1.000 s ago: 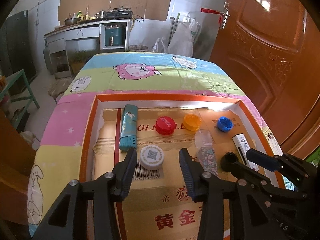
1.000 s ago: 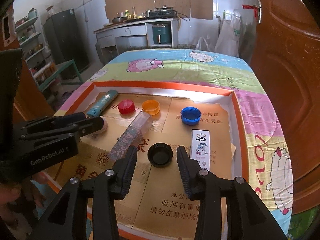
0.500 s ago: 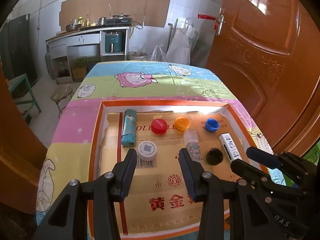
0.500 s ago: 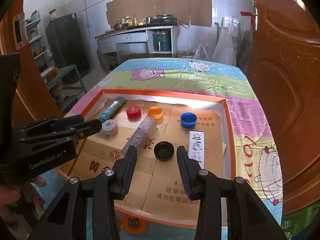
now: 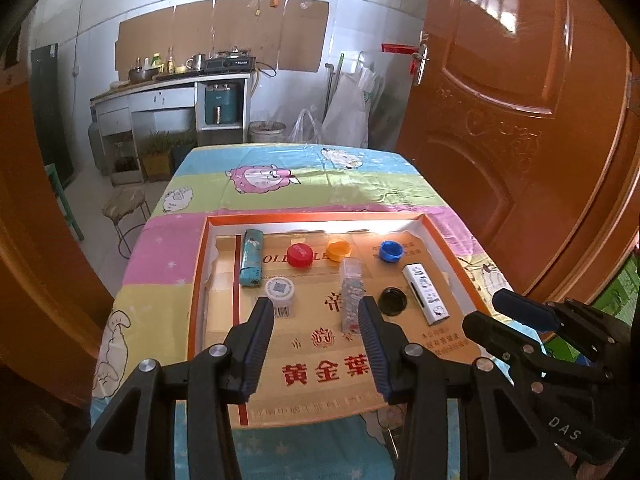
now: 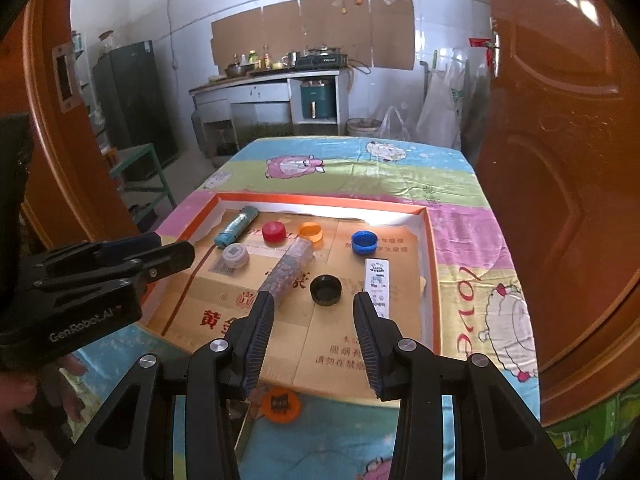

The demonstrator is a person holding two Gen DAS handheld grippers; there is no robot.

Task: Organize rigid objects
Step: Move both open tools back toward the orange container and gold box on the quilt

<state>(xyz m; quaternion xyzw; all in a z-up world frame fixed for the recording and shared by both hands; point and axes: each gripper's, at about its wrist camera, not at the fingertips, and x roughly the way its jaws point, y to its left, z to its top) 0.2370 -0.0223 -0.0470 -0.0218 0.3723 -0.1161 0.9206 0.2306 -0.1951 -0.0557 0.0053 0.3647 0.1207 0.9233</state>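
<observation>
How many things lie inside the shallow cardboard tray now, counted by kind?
Bottle caps: 5, namely red, orange, blue, black and white
Lighters: 3, namely teal, clear patterned and white printed
Total: 8
</observation>
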